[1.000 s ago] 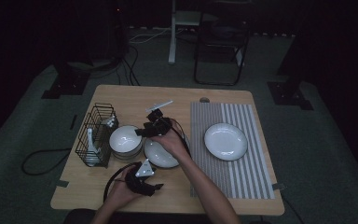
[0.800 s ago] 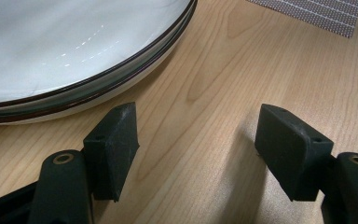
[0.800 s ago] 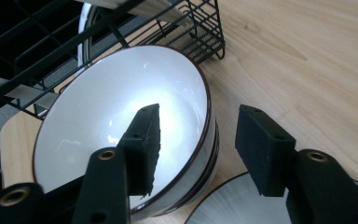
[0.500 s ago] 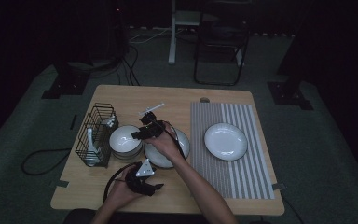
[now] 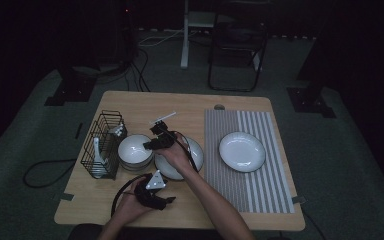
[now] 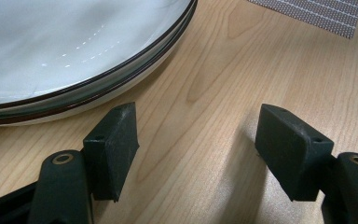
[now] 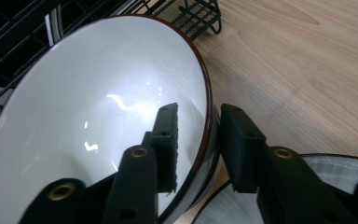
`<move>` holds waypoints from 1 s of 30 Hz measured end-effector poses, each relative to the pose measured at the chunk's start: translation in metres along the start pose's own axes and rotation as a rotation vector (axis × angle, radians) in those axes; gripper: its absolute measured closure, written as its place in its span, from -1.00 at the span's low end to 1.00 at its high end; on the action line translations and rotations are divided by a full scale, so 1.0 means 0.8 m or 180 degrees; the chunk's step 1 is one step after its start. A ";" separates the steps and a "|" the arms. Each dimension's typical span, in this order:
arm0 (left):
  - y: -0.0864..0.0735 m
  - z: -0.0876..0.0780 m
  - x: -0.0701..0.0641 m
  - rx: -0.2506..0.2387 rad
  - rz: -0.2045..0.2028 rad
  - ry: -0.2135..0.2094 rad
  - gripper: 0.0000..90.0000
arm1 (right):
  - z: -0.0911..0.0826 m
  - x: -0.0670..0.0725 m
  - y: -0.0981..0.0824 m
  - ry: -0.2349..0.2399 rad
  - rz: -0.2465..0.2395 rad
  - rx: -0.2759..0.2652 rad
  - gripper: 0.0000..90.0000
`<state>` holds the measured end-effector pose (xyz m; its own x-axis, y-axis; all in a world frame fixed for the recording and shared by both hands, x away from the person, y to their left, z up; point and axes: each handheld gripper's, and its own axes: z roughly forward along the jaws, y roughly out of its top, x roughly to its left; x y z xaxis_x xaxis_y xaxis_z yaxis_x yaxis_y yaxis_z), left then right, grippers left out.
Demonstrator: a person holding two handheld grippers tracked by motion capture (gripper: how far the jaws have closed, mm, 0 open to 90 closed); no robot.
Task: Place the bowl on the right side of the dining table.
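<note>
Wooden table (image 5: 130, 202), glossy round bowl (image 7: 98, 116)

Bowl (image 7: 98, 121) rim cut off at the right gripper view's edge

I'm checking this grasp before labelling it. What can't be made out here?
- White dark-rimmed bowl: right gripper view; the right gripper straddles its rim with jaws just closing; pad contact unclear.
- Bowl stack count: high view, too small.
- Black wire rack contents: high view, too dim and small.
- Stacked white plates: left gripper view, cut off by the frame edge.
</note>
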<state>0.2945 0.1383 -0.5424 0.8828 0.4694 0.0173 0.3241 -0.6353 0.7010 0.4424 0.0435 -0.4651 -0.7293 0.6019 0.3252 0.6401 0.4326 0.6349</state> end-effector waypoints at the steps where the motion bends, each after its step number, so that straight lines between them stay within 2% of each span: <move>1: 0.000 0.000 0.000 0.0000 -0.0002 -0.0004 -0.32 | 0.000 0.000 0.000 0.0000 0.0000 0.0000 0.59; 6: 0.000 0.000 0.000 0.0005 0.0007 -0.0003 -0.32 | 0.002 -0.008 -0.002 0.0070 0.0147 -0.0023 0.67; 10: 0.000 0.000 0.001 0.0013 0.0019 -0.0001 -0.32 | 0.005 -0.008 -0.003 0.0030 0.0171 -0.0037 0.76; 17: 0.000 0.000 0.000 0.0011 0.0015 -0.0002 -0.32 | 0.004 -0.014 -0.006 0.0117 0.0319 -0.0090 0.81; 20: 0.000 0.000 0.000 0.0010 0.0014 0.0000 -0.32 | 0.000 -0.021 -0.006 0.0230 0.0421 -0.0140 0.81; 22: 0.000 0.000 0.000 0.0011 0.0015 0.0000 -0.32 | 0.000 -0.029 -0.010 0.0391 0.0582 -0.0171 0.81; 23: 0.000 0.000 0.000 0.0009 0.0014 0.0000 -0.32 | 0.000 -0.031 -0.011 0.0424 0.0617 -0.0177 0.81; 30: 0.000 0.000 0.000 0.0009 0.0012 0.0000 -0.32 | 0.000 -0.035 -0.015 0.0516 0.0732 -0.0215 0.81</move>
<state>0.2947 0.1385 -0.5423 0.8840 0.4670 0.0201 0.3216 -0.6389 0.6989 0.4553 0.0212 -0.4818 -0.5994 0.5616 0.5704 0.7796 0.2481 0.5750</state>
